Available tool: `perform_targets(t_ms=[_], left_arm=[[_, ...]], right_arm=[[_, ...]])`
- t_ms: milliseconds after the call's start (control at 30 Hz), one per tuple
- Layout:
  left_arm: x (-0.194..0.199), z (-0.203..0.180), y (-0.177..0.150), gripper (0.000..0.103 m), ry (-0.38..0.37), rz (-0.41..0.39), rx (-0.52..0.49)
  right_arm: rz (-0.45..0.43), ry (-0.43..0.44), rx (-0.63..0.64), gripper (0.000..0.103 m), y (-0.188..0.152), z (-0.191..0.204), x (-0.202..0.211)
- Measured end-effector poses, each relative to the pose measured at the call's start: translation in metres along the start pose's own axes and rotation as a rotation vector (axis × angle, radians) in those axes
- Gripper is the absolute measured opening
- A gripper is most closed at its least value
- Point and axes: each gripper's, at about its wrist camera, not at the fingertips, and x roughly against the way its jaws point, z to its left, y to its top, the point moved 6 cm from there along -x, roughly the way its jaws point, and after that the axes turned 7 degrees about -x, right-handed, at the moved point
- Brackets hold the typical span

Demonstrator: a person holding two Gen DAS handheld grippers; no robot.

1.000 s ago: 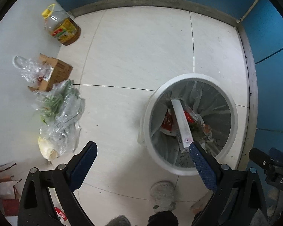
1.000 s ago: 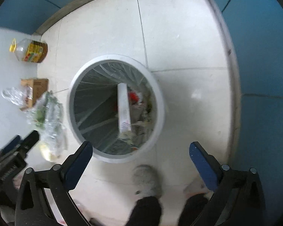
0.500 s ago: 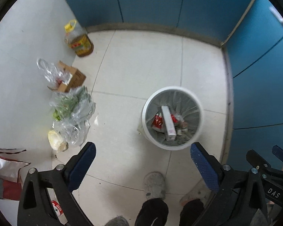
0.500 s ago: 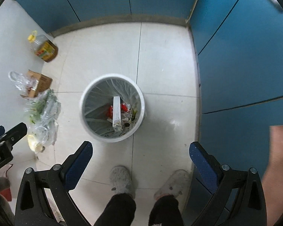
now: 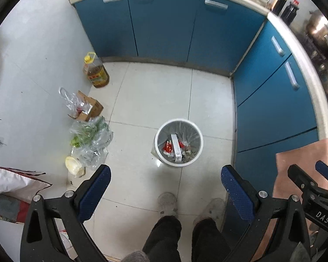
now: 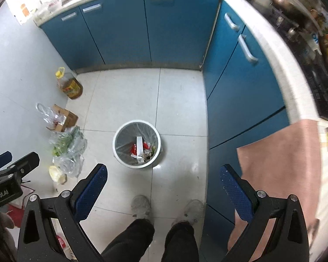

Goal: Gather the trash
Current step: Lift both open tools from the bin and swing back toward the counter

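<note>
Both tools have risen far above the trash bin (image 5: 178,142), which now looks small on the floor. My left tool (image 5: 165,182) and right tool (image 6: 163,178) are wide open and empty. Some trash already lies inside; plastic bags (image 5: 90,140) by the wall may remain.

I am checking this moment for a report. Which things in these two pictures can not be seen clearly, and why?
- Trash bin: the long white box and red wrappers cover what lies under them; their print is too small.
- Countertop items, right wrist view: blurred and bent at the fisheye edge.
- Plastic bags by the wall: creased film hides most of the contents.
- Right gripper, left wrist view: cut off by the edge.
</note>
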Motion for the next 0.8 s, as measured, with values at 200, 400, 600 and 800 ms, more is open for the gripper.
perform_targets(t_ms=[200, 400, 600, 800], left_arm=[[0.061, -0.005, 0.002, 0.103, 0.004, -0.053, -0.008], [0.098, -0.010, 0.001, 0.103, 0.040, -0.076, 0.008], [0.130, -0.043, 0.021, 0.103, 0.100, -0.174, -0.037], [0.164, -0.155, 0.062, 0.103, 0.062, -0.312, -0.226]], right_arm=[[-0.051, 0.038, -0.005, 0.103, 0.003, -0.002, 0.071], [-0.096, 0.108, -0.018, 0.103, 0.007, -0.008, 0.123], [-0.134, 0.230, -0.136, 0.103, 0.016, -0.047, 0.152], [-0.207, 0.227, -0.330, 0.103, 0.015, -0.146, 0.182]])
